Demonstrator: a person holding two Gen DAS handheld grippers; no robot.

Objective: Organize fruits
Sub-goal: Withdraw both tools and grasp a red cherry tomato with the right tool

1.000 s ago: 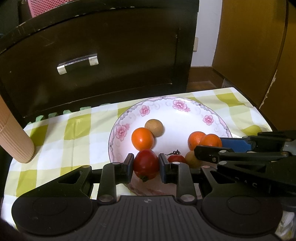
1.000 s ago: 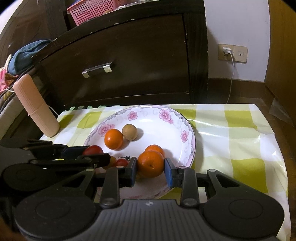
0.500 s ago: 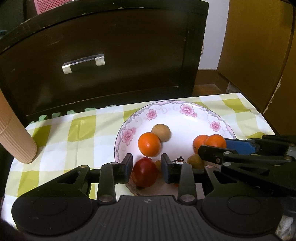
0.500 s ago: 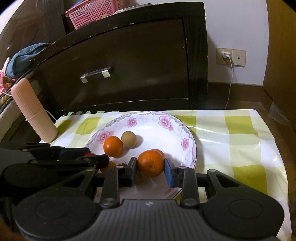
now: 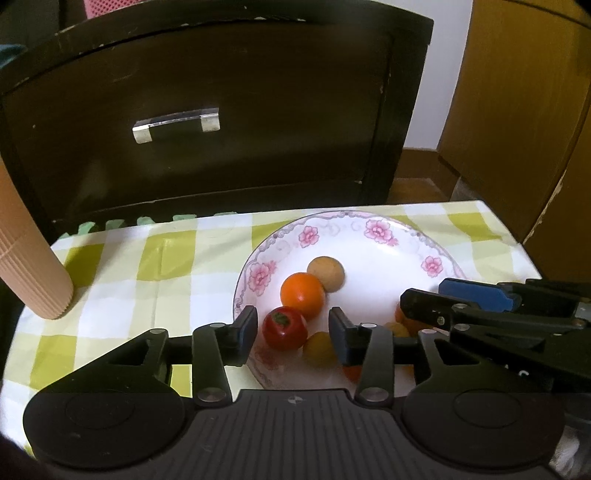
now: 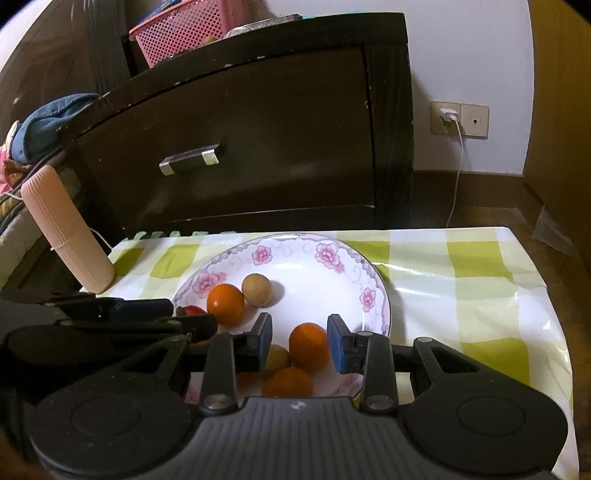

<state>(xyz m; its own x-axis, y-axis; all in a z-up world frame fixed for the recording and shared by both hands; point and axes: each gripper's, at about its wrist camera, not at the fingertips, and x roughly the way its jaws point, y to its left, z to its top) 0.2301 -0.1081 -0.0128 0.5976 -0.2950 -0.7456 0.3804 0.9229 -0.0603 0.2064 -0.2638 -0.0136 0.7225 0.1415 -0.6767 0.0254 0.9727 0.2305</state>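
A white floral plate [image 5: 388, 236] [image 6: 295, 245] on the checked tablecloth holds several fruits. My left gripper [image 5: 293, 330] is open over the plate's near left rim, with a red tomato [image 5: 284, 328] lying free between its fingers beside a small yellow fruit [image 5: 319, 347]. An orange [image 5: 302, 294] and a brown round fruit [image 5: 326, 272] lie behind. My right gripper [image 6: 300, 341] is open around an orange [image 6: 308, 346] resting in the plate; another orange [image 6: 288, 382] lies just in front of it.
A ribbed pink cylinder [image 5: 26, 251] [image 6: 66, 236] stands at the table's left edge. A dark cabinet [image 5: 221, 122] with a metal drawer handle stands close behind the table. A pink basket [image 6: 192, 29] sits on top of it. The tablecloth's right part [image 6: 461, 280] is bare.
Both grippers opened and let go: the tomato and the orange now rest in the plate. Both grippers drew back a little.
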